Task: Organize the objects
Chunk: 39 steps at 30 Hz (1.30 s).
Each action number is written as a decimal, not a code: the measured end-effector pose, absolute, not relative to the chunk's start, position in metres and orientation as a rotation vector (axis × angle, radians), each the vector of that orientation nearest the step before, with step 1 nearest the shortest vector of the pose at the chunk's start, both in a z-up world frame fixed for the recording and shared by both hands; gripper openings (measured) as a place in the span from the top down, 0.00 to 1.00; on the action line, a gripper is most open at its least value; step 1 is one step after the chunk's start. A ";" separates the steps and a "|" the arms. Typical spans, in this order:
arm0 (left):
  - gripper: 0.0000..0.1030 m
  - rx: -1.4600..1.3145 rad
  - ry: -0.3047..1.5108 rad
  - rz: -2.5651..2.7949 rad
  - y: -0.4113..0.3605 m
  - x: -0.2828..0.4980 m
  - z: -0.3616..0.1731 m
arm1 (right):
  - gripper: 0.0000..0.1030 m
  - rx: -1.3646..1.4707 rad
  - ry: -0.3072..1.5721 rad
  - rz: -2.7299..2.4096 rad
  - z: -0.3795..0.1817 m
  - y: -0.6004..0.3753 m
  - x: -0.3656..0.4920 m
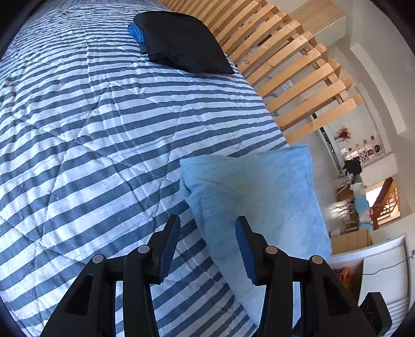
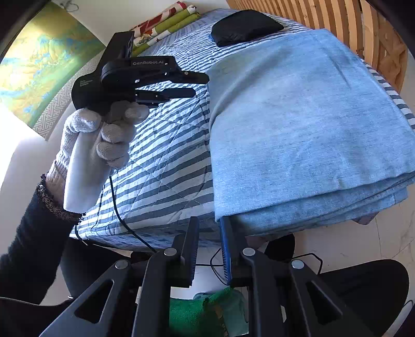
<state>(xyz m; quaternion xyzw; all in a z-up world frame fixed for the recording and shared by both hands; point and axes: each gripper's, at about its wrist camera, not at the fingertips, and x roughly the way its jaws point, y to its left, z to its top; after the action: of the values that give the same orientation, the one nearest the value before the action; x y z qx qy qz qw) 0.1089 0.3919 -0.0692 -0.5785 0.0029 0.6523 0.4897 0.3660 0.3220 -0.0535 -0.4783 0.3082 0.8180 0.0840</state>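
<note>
A folded light-blue blanket (image 2: 306, 124) lies on the near right corner of the striped bed (image 2: 166, 145); it also shows in the left wrist view (image 1: 254, 197). A black cushion (image 1: 181, 41) lies at the far end, also in the right wrist view (image 2: 246, 26), with a blue item (image 1: 135, 32) tucked under its left edge. My left gripper (image 1: 207, 243) is open just over the blanket's left edge, holding nothing; it shows in the right wrist view (image 2: 199, 84). My right gripper (image 2: 209, 246) is open at the blanket's near left corner, empty.
A wooden slatted rail (image 1: 298, 77) runs along the bed's right side. Rolled patterned fabrics (image 2: 166, 23) lie at the bed's far left. A green cloth (image 2: 197, 313) and black cables (image 2: 124, 223) are on the floor below the bed's near edge.
</note>
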 end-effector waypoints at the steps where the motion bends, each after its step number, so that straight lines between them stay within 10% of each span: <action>1: 0.55 -1.407 0.004 1.587 0.392 0.109 -0.068 | 0.82 -1.420 0.904 2.429 -0.053 0.322 0.363; 7: 0.55 -1.443 -0.051 1.581 0.389 0.095 -0.071 | 0.80 -1.469 0.925 2.333 -0.069 0.320 0.357; 14: 0.95 -1.449 -0.055 1.573 0.396 0.090 -0.074 | 0.96 -1.378 0.948 2.343 -0.068 0.320 0.367; 39: 0.87 -1.468 -0.057 1.533 0.392 0.089 -0.075 | 0.82 -1.465 0.887 2.273 -0.080 0.310 0.361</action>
<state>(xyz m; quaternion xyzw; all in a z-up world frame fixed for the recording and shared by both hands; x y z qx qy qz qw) 0.0892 0.3919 -0.0746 -0.6037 -0.0234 0.6305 0.4872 0.3605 0.3096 -0.0800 -0.5091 0.3083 0.7900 0.1474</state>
